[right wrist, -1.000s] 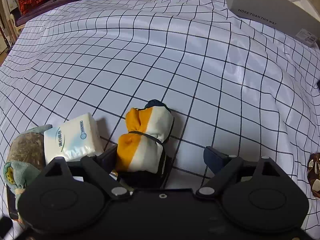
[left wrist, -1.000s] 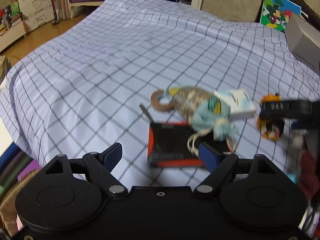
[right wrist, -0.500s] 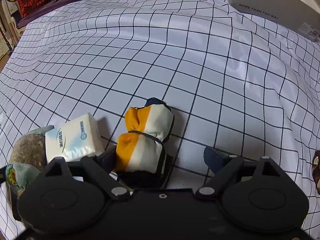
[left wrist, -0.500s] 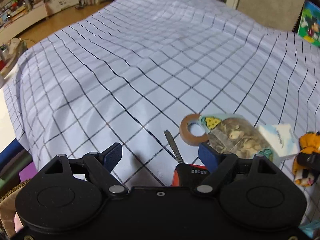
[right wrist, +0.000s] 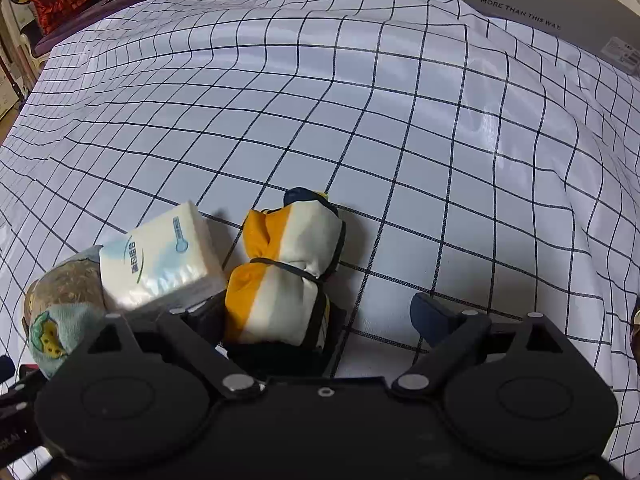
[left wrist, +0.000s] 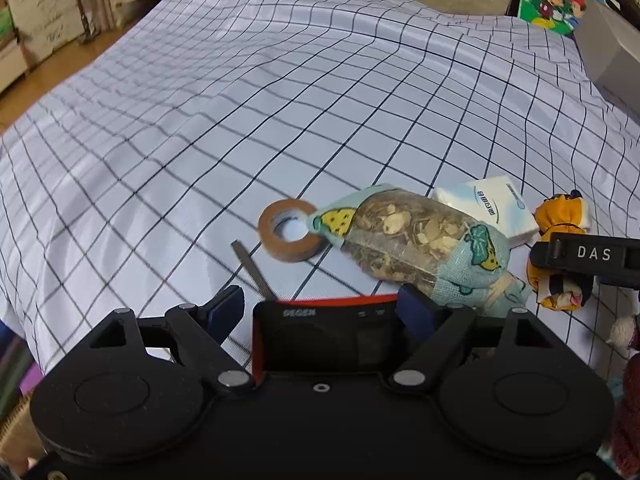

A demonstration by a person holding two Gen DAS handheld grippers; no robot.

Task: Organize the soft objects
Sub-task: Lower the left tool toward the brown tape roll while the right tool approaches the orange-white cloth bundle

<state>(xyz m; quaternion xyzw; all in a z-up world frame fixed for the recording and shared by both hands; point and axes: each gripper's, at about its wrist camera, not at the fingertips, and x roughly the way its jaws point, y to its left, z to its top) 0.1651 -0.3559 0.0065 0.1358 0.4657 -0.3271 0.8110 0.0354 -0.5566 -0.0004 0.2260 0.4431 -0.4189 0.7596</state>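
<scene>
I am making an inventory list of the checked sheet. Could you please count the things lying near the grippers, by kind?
Soft things: 3 (wood-chip sachet, tissue pack, orange-and-white cloth bundle)
Tape rolls: 1 (brown tape roll)
Radios: 1 (black-and-red Degen radio)
Metal strips: 1 (flat metal strip)
Total: 6

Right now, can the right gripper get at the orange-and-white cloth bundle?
Probably yes: the orange-and-white cloth bundle already lies between the opening fingers of the right gripper, near the left one. Only the tissue pack crowds that side.
</scene>
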